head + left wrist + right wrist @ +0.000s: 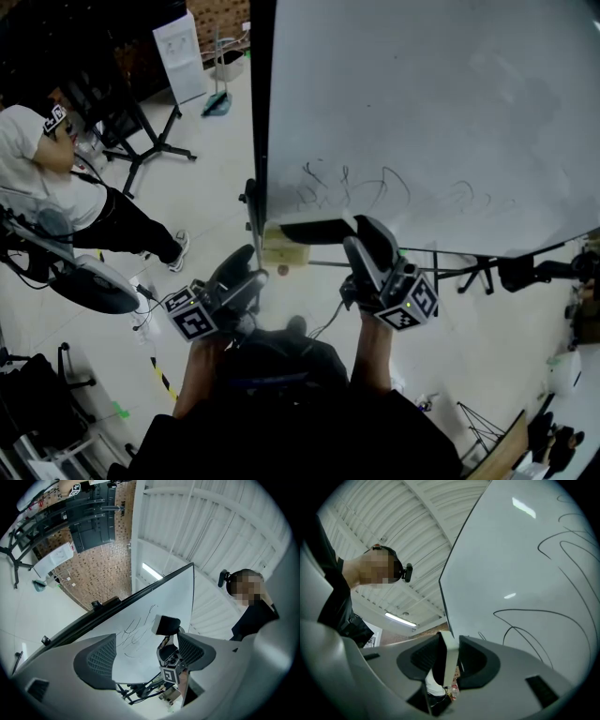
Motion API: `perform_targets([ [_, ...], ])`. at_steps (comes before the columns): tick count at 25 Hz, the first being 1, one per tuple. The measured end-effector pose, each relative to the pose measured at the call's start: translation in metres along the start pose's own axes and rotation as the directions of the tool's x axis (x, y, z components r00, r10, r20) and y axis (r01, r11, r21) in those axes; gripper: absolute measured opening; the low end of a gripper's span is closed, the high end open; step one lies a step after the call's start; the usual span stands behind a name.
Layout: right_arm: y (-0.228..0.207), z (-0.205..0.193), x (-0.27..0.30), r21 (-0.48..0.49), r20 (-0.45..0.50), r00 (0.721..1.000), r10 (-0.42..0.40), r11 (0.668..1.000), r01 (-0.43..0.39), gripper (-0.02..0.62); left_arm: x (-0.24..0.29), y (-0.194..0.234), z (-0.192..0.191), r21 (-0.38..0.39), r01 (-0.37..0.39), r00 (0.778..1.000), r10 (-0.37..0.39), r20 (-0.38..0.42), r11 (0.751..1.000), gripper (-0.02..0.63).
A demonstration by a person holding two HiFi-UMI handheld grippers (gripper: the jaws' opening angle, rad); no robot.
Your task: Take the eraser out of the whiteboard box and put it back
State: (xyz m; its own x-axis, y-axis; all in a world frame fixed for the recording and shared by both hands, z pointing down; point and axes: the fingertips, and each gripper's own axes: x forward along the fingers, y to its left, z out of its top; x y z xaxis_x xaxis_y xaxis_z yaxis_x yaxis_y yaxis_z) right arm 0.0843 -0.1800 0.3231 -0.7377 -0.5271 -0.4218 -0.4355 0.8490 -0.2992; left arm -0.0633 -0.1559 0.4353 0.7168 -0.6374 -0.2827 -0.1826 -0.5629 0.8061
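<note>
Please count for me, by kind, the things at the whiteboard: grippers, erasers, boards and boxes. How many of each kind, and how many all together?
grippers: 2 (left gripper, right gripper)
eraser: 1, between the right gripper's fingers
whiteboard: 1
box: 1, at the board's lower corner
total: 5

The person wears a dark top [300, 422], at the head view's bottom centre. The left gripper [247, 272] and right gripper [364, 234] are grey with black ribbed pads [101, 660]; each bears a black-and-white marker cube [192, 317].
</note>
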Motion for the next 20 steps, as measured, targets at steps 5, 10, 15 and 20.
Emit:
perform_targets([
  [5, -0.004, -0.017, 0.001, -0.024, -0.069, 0.997, -0.017, 1.000, 0.016, 0.152, -0.002, 0.002, 0.000, 0.001, -0.006, 1.000, 0.006, 0.002, 1.000, 0.408],
  [10, -0.008, -0.031, 0.003, -0.049, -0.126, 0.992, -0.034, 0.998, 0.028, 0.152, -0.003, 0.002, 0.001, -0.001, -0.008, 1.000, 0.008, 0.004, 1.000, 0.408],
  [15, -0.011, -0.042, 0.004, -0.079, -0.172, 0.984, -0.049, 0.996, 0.036, 0.152, -0.003, 0.003, 0.000, -0.004, -0.008, 1.000, 0.008, 0.005, 1.000, 0.407],
  [20, -0.012, -0.051, 0.005, -0.103, -0.208, 0.976, -0.058, 0.994, 0.037, 0.152, -0.002, 0.003, 0.000, -0.005, -0.009, 1.000, 0.009, 0.006, 1.000, 0.408],
])
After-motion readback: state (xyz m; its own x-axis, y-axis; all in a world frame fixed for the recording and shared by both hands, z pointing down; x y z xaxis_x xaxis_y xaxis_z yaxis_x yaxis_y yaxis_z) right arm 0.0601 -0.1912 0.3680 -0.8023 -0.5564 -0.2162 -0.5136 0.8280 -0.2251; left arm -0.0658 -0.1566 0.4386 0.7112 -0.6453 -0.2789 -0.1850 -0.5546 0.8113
